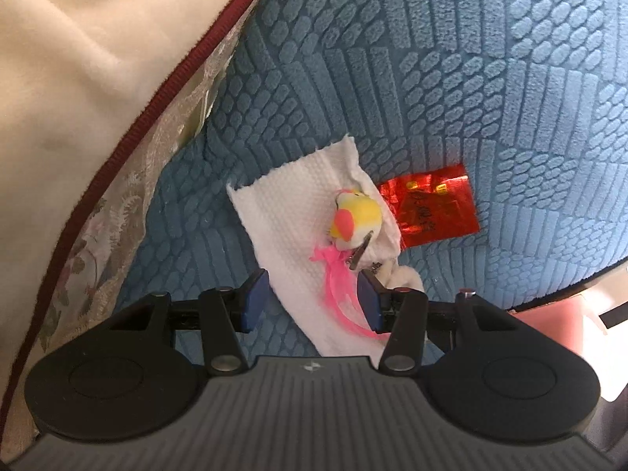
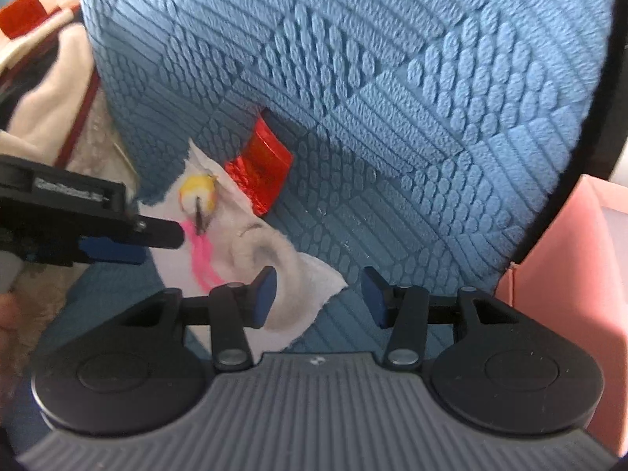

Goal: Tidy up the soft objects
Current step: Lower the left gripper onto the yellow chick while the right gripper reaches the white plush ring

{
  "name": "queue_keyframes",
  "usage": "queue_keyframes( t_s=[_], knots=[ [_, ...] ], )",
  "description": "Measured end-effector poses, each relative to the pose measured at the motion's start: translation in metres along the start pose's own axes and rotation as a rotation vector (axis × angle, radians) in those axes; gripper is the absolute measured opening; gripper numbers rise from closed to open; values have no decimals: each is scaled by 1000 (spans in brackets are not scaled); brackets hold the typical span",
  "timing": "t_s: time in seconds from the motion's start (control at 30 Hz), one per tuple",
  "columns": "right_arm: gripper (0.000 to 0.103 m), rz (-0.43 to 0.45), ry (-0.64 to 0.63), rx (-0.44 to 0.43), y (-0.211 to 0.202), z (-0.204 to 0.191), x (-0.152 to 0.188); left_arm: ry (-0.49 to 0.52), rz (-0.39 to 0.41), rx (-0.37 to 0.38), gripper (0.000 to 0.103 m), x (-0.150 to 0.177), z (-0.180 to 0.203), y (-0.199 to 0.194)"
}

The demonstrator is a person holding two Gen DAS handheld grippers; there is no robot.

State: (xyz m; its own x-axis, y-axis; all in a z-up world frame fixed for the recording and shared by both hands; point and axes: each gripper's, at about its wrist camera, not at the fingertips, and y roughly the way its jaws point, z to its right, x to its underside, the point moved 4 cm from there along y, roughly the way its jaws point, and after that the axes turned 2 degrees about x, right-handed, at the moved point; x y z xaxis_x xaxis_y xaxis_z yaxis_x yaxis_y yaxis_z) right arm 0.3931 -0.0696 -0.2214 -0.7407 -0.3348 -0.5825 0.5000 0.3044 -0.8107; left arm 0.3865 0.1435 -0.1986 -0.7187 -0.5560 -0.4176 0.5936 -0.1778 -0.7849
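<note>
A small yellow plush bird [image 1: 355,218] with pink feathers and a metal clip lies on a white tissue [image 1: 282,231] on the blue textured cushion [image 1: 431,78]. A white sock [image 1: 404,280] lies by the tissue's right edge. My left gripper [image 1: 310,302] is open, its blue pads either side of the pink feathers, just short of the bird. In the right wrist view the bird [image 2: 198,196], the tissue [image 2: 235,196] and the sock [image 2: 271,263] lie left of centre. My right gripper [image 2: 318,294] is open and empty, its left pad over the sock. The left gripper [image 2: 129,241] shows at the left.
A red foil packet [image 1: 428,206] lies right of the tissue; it also shows in the right wrist view [image 2: 261,165]. A cream blanket [image 1: 78,59] with dark red piping and floral fabric lies at the left. A pink box [image 2: 569,259] stands right of the cushion.
</note>
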Motion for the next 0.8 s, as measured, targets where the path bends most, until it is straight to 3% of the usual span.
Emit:
queue_keyframes(
  t_s=[0.23, 0.63, 0.7, 0.8],
  knots=[
    [57, -59, -13, -23, 23, -4, 6, -69, -24, 21, 55, 0, -11, 9],
    [55, -55, -45, -25, 37, -7, 15, -139, -19, 50, 54, 0, -20, 12],
    [50, -47, -79, -22, 34, -5, 14, -148, -12, 56, 54, -1, -21, 12],
    [31, -33, -133, -33, 32, -14, 16, -149, 6, 79, 54, -1, -17, 12]
  ],
)
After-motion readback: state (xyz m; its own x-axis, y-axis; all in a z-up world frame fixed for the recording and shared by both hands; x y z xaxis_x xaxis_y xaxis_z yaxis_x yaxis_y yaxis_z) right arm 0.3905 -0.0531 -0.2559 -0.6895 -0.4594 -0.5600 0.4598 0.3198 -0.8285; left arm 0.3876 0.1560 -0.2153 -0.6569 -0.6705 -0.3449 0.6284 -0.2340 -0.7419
